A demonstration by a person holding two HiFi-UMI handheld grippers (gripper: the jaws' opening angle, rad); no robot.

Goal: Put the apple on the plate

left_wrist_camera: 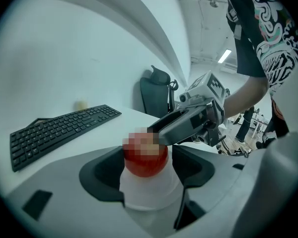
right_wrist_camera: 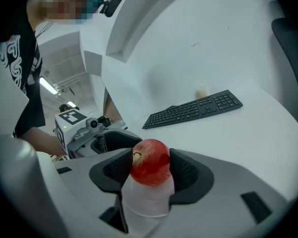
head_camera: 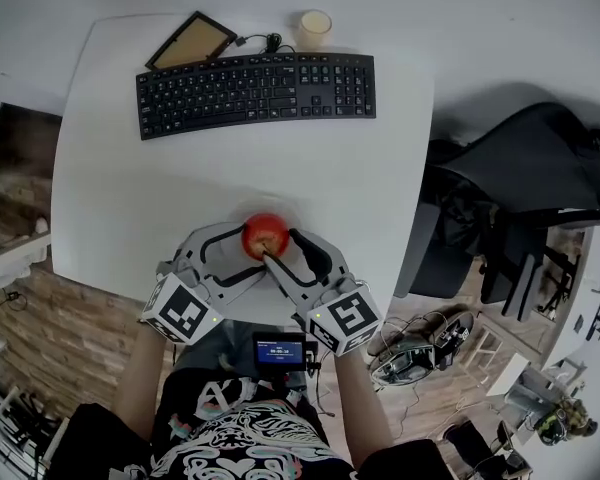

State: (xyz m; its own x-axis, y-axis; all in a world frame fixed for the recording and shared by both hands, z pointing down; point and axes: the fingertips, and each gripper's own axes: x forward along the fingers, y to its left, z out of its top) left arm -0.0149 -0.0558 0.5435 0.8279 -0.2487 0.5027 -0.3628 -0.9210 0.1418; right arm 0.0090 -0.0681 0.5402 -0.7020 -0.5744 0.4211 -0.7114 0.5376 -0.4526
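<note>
A red apple (head_camera: 265, 235) is just above the white table (head_camera: 130, 198), near its front edge. My right gripper (head_camera: 280, 245) is shut on the apple. In the right gripper view both black pads (right_wrist_camera: 185, 170) press against the apple (right_wrist_camera: 150, 161). My left gripper (head_camera: 248, 251) comes in from the left and stands open around the same apple (left_wrist_camera: 145, 158). In the left gripper view there is a gap on each side between fruit and pads (left_wrist_camera: 105, 173). A jaw of the right gripper (left_wrist_camera: 188, 123) crosses just behind the apple there. No plate is in view.
A black keyboard (head_camera: 255, 90) lies across the far part of the table. Behind it are a framed board (head_camera: 190, 40) and a pale cup (head_camera: 313, 28). A black office chair (head_camera: 540, 188) stands right of the table. The table's front edge (head_camera: 250, 320) is right by the grippers.
</note>
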